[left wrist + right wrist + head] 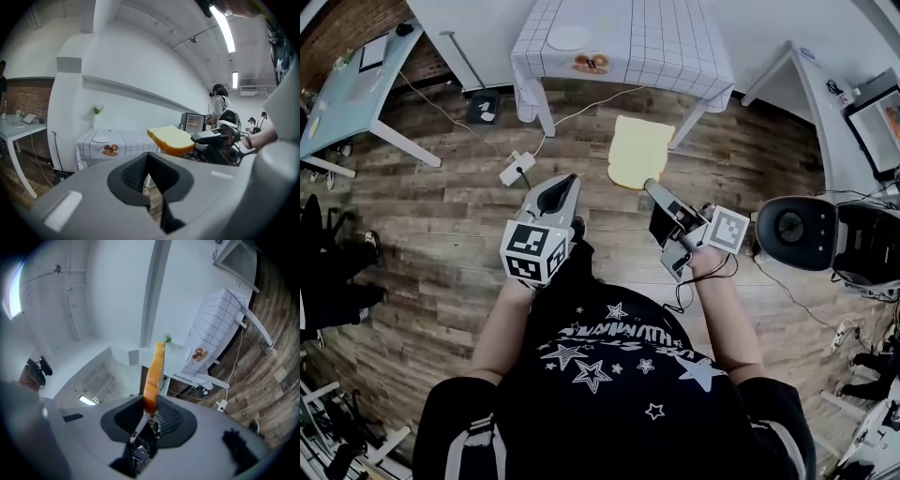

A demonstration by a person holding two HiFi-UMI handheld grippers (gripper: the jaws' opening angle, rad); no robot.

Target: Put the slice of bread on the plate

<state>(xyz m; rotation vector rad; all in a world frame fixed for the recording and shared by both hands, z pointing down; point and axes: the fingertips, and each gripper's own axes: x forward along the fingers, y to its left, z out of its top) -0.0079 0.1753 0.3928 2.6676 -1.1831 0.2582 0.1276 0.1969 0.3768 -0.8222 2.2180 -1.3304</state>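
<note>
A pale yellow slice of bread (639, 150) hangs in the air over the wood floor, short of the table with the white checked cloth (675, 47). My right gripper (653, 187) is shut on its near edge; in the right gripper view the bread (153, 371) stands edge-on between the pads of that gripper (150, 405). An empty white plate (570, 37) lies on the table, also seen as the plate (101, 139) in the left gripper view. My left gripper (565, 184) is beside the right, shut and holding nothing (147, 157). The bread (172, 139) shows to its right.
A second plate with brown pastries (592, 64) sits at the table's near edge. A power strip (517, 169) and cables lie on the floor. A grey desk (347, 89) is at far left, a round black-and-white device (795, 230) and a white desk at right.
</note>
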